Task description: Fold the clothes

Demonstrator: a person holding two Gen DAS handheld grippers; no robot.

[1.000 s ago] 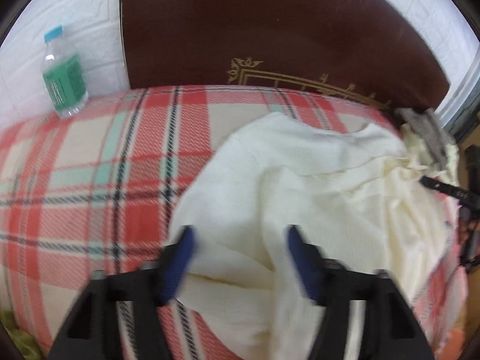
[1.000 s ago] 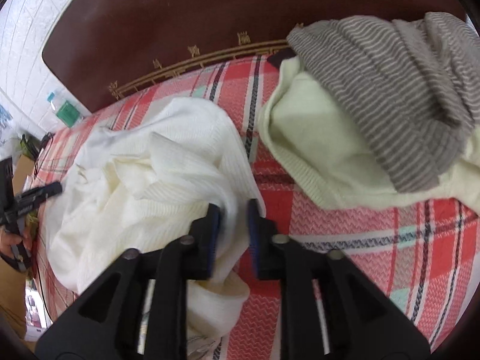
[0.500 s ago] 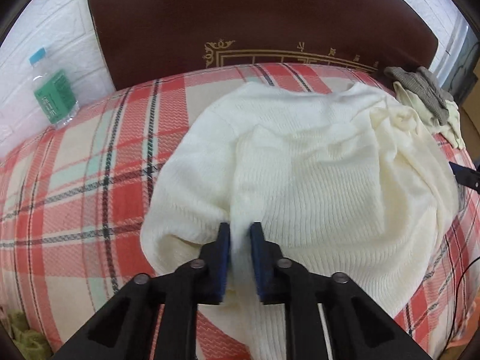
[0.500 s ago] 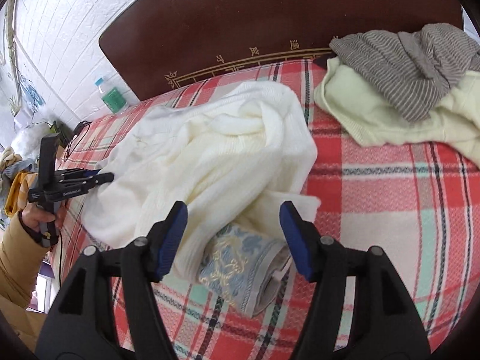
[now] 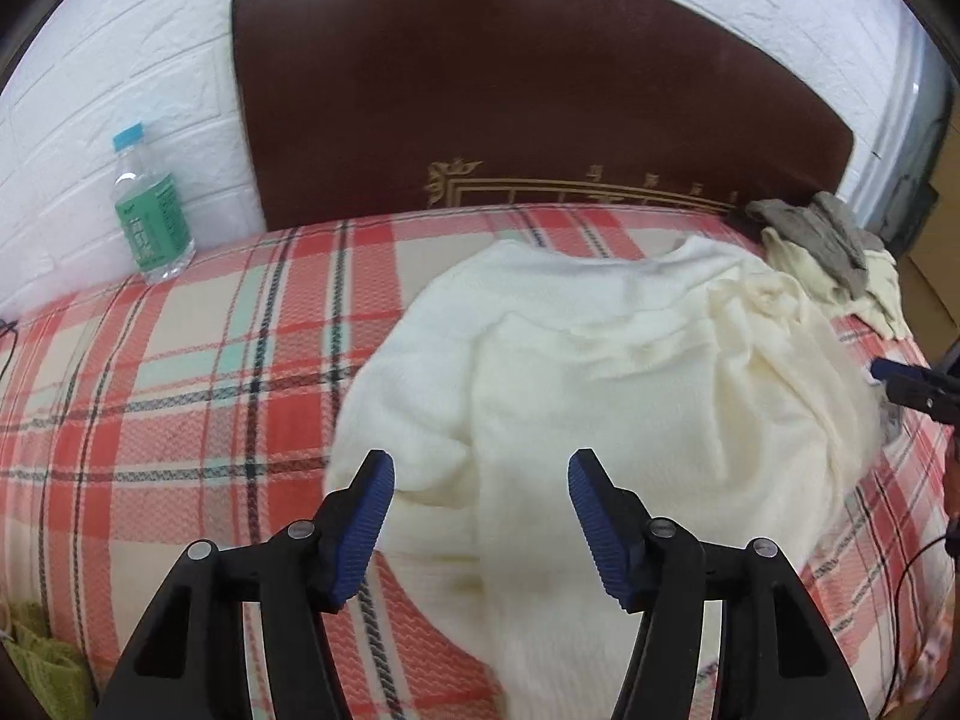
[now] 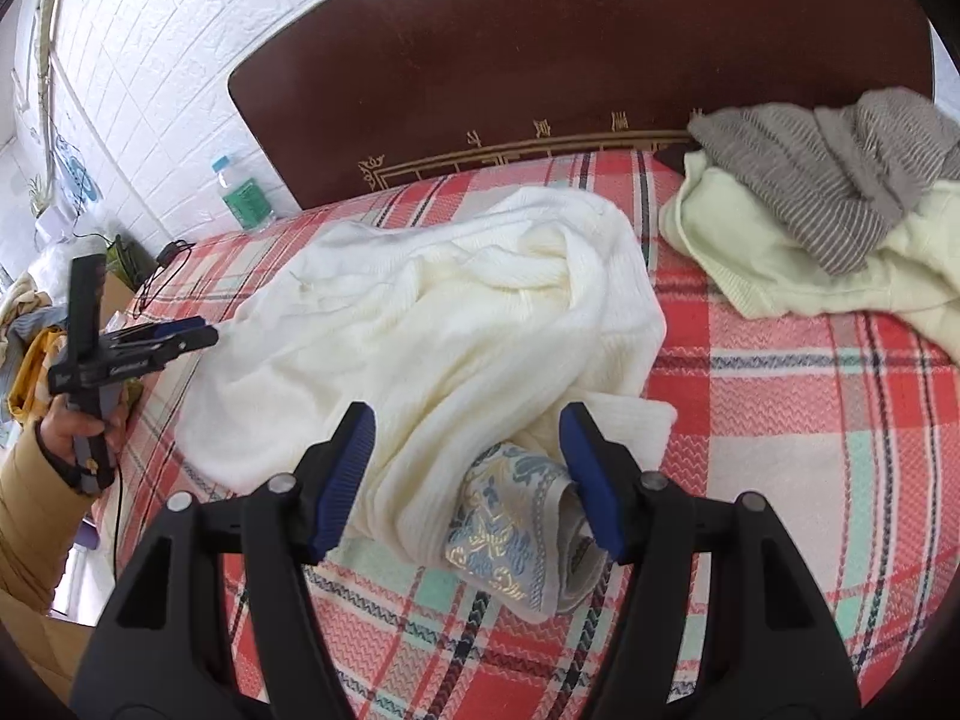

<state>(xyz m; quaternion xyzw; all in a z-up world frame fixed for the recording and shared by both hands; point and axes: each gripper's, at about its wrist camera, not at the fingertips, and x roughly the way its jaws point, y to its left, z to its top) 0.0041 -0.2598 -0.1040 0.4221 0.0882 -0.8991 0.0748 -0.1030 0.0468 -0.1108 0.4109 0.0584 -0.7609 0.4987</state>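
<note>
Ahead of both claws: cream knit sweater (image 5: 630,372) lies bunched on the plaid bedspread (image 5: 180,372) | left gripper (image 5: 480,480) and right gripper (image 6: 467,432) both spread, holding nothing | step: you are laying it flat | next: pinch opposite edges.

Both grippers' fingers (image 5: 375,498) (image 6: 585,459) wide apart

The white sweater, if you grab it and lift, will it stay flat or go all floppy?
Probably floppy: the sweater already lies in soft bunched folds on the bed. It looks like thick knit, so perhaps a bit heavy, and the loose parts would likely hang down. The ribbed knit should not slip easily from the right tool.
</note>
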